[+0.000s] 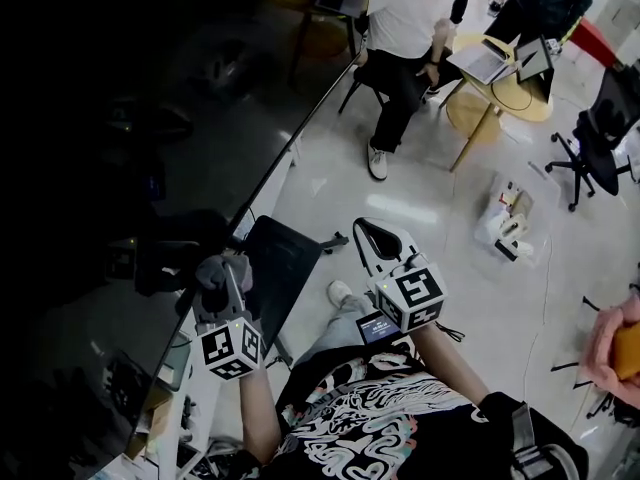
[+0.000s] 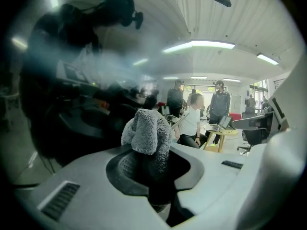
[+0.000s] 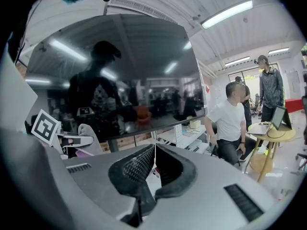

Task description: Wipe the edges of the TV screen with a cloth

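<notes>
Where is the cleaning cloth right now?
The left gripper pinches the grey cloth in its fingers, at the head view's left, by the lower edge of the TV screen.

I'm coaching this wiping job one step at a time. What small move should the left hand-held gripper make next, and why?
Probably slide the left hand-held gripper along the lower edge of the TV screen. Its jaws are shut on the grey cloth, which sits right by that edge; whether they touch is unclear. The right hand-held gripper is shut, empty and off to the side.
</notes>
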The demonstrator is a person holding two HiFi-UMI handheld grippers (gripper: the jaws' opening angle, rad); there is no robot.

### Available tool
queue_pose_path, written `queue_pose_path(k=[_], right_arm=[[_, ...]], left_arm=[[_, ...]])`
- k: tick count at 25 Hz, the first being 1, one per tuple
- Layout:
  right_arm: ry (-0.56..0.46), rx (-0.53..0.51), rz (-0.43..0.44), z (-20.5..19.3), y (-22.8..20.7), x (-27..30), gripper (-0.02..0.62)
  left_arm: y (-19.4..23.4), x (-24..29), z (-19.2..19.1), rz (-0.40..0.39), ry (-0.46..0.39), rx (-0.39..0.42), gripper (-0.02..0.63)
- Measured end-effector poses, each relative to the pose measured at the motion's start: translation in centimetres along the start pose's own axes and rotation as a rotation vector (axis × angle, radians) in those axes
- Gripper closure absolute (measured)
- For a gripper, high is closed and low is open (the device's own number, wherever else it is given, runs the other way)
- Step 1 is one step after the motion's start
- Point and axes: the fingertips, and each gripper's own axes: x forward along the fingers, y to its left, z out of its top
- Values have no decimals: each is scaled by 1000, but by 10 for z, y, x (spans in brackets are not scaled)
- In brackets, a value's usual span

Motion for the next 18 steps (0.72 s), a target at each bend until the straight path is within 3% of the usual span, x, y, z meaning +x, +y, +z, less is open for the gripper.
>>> queue_pose_path(k=[6,13,18], right_arm=[[-3,6,10,6,8,-3,566],[11,29,-32,7,-82,44,566],[15,31,-47,13,-114,64,566]], left_arm=[[-6,-6,13,-17,-8,8,535],[-53,89,19,-65,19,5,535],[-70,128,25,-83,18,0,535]])
